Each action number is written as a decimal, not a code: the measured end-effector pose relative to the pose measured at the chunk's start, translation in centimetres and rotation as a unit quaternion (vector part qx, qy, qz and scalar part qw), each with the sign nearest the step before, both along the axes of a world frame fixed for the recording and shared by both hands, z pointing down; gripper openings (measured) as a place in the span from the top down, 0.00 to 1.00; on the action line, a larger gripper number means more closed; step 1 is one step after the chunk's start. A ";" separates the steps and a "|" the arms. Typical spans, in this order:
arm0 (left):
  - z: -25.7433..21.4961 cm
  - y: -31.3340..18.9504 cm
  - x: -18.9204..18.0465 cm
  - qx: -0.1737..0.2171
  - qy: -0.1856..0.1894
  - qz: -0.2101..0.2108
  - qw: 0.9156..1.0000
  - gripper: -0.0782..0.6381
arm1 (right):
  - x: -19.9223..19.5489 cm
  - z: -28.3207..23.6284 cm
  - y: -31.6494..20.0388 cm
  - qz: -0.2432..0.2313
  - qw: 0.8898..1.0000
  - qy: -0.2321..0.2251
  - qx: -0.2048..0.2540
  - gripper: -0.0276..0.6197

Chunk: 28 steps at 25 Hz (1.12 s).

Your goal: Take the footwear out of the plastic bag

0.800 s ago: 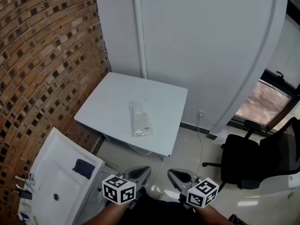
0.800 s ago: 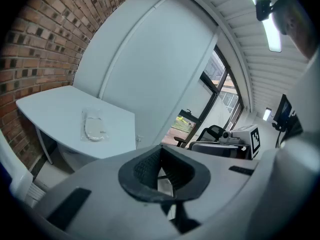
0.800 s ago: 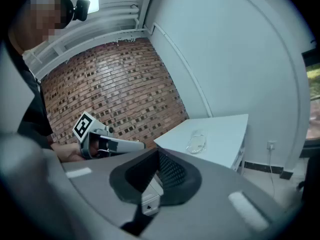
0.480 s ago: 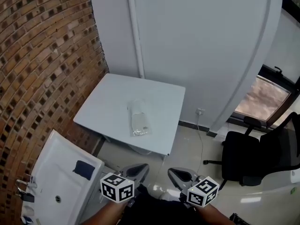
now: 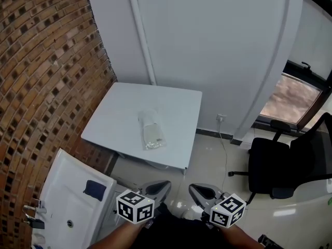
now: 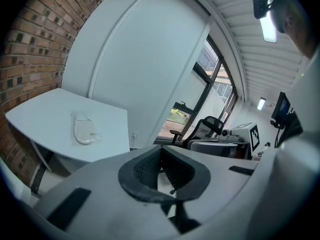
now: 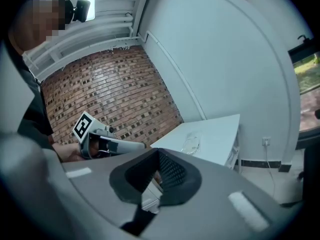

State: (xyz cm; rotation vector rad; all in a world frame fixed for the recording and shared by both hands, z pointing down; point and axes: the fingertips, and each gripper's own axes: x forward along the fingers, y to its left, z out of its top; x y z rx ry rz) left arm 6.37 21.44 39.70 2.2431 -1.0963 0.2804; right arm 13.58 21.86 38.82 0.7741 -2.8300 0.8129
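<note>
Head view: plastic bag [image 5: 151, 134] lies beyond left tongs [image 5: 163, 184] and right tongs [image 5: 193, 188].

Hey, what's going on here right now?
A person holds a gripper in each hand, low and close to the body. The left gripper and the right gripper are both shut and empty. The plastic bag with the footwear in it lies untouched on the white table, well ahead of them.

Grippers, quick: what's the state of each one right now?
Left gripper: closed, holding nothing.
Right gripper: closed, holding nothing.
</note>
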 end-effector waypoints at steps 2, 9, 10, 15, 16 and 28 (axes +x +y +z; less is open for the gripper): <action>0.2 -0.5 -0.2 -0.002 -0.003 0.002 1.000 0.88 | 0.3 0.2 -0.3 0.007 1.000 0.000 -0.002 0.95; 0.9 -4.2 -1.0 -0.009 0.012 0.014 1.000 0.88 | -0.1 1.4 -2.7 0.030 0.999 0.010 -0.019 0.95; 0.9 -4.8 -1.3 -0.010 0.013 0.015 1.000 0.88 | -0.3 1.5 -3.3 0.034 0.999 0.012 -0.020 0.95; 1.3 -8.6 -4.5 -0.009 0.011 0.016 1.000 0.88 | -2.4 1.8 -6.9 0.053 0.998 0.016 -0.026 0.95; 1.3 -9.4 -5.3 -0.009 0.011 0.016 1.000 0.88 | -3.2 1.9 -7.6 0.053 0.998 0.018 -0.027 0.95; 2.7 -20.0 -15.1 -0.010 0.036 0.008 0.999 0.88 | -12.1 3.4 -17.4 0.049 0.995 0.075 -0.038 0.95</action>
